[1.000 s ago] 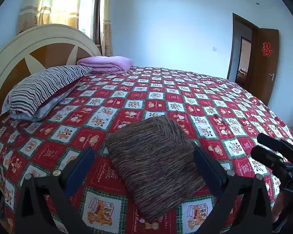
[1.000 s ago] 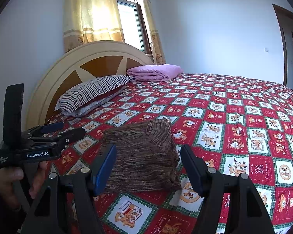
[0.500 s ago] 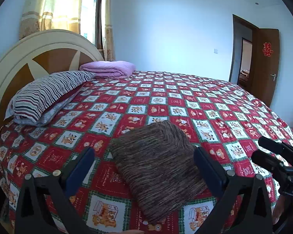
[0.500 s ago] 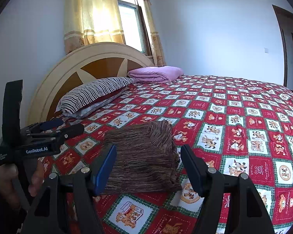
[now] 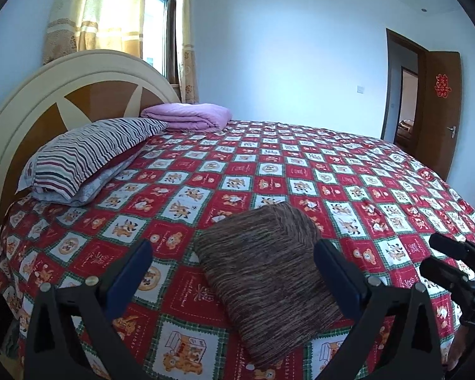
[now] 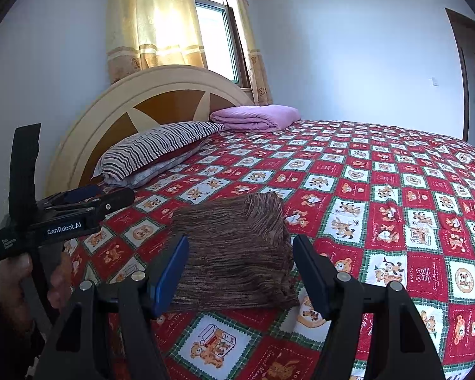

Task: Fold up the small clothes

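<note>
Bed (image 5: 269,171): red bear-print cover, fills both views. Headboard (image 6: 161,95) at the far-left end. Striped pillow (image 5: 91,155) against it, pink quilt (image 5: 190,115) folded in the far corner.

Cloth (image 5: 269,272): brown knit, lies near my edge of the bed, closer to the headboard end than the foot. It looks already folded into a thick rectangle, several layers.

Handling, my guess: soft, light, limp, slightly grippy knit. Layers will slide apart if I pinch only the top one. I'd take a near corner or the folded edge, all layers together.

Left gripper (image 5: 232,269): jaws wide, nothing held, cloth lies beyond and between them.

Right gripper (image 6: 240,272): jaws wide too, empty, pads flank the near edge of the cloth without pressing.
</note>
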Motion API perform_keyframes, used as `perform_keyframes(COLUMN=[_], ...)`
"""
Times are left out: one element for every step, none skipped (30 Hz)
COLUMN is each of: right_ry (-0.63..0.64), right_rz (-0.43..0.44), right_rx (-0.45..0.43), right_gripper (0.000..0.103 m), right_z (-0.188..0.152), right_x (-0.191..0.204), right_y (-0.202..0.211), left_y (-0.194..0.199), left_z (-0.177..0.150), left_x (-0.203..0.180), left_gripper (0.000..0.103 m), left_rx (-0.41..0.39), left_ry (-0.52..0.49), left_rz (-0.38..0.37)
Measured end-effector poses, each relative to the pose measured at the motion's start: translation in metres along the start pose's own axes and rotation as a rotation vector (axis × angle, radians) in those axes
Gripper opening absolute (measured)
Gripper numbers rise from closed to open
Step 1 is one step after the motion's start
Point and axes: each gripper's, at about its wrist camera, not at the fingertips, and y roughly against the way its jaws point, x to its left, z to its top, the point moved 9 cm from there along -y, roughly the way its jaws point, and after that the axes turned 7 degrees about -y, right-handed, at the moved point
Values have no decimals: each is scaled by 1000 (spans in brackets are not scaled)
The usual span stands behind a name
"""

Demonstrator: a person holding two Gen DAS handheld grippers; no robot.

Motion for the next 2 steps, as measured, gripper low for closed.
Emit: perform_keyframes(right_ry=[1, 1], right_rz=[0, 0], right_rx=[0, 1], right_gripper=[69, 69], right_z=[0, 0], right_x=[0, 0], right_y=[0, 0], left_y=[0, 0], left_z=[0, 0], left_x=[-1, -1], left_gripper=[103, 103], left_rx=[-1, -1], left_ry=[-4, -7], left_rz=[0, -4])
